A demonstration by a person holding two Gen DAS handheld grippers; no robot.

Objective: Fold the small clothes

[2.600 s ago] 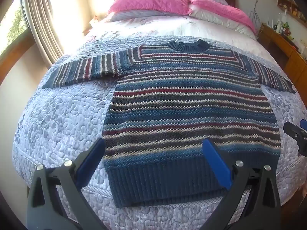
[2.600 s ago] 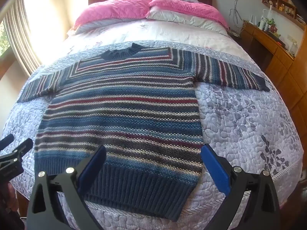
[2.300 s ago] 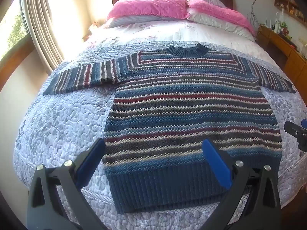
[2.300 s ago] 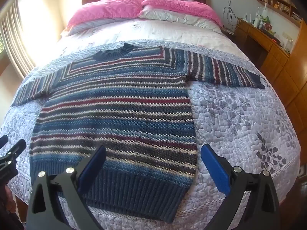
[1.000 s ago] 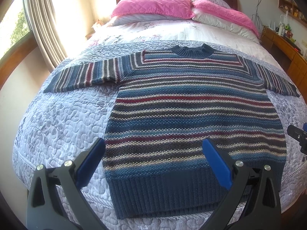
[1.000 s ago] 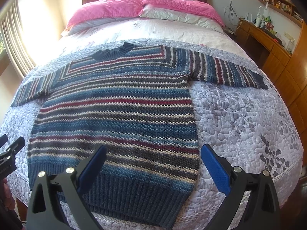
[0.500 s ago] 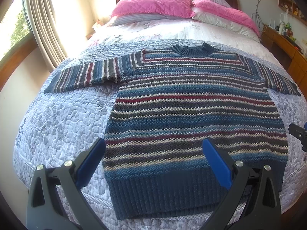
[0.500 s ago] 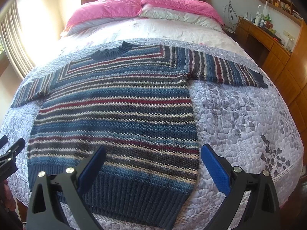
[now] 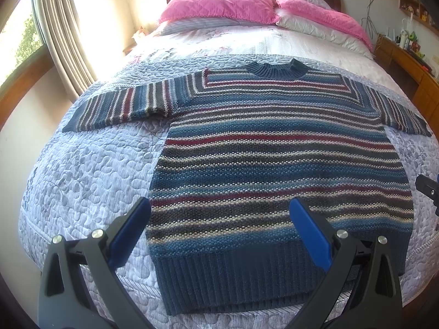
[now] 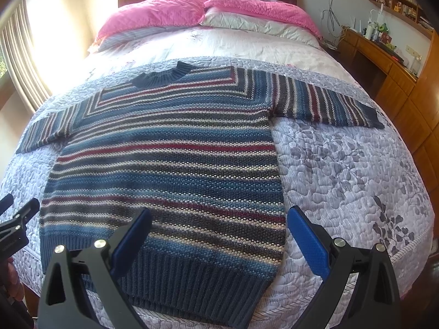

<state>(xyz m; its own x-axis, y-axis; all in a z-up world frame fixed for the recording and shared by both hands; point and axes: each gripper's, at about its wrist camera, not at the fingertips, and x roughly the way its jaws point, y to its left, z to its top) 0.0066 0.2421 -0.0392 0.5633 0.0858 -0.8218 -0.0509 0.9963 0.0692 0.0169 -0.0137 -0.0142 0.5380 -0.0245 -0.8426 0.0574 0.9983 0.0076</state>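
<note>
While both jaws stand spread and empty, the left gripper (image 9: pixel 219 219) and right gripper (image 10: pixel 219 222) hover over the hem of the striped sweater (image 9: pixel 274 159), collar farthest away.

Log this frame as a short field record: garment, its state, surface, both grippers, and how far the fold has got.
garment: striped knit sweater
state: flat, front up, both sleeves spread out, collar toward the pink pillows
surface: lavender quilted bedspread
left gripper: open, above the hem, holding nothing
right gripper: open, above the hem's right corner, holding nothing
fold progress: not begun
</note>
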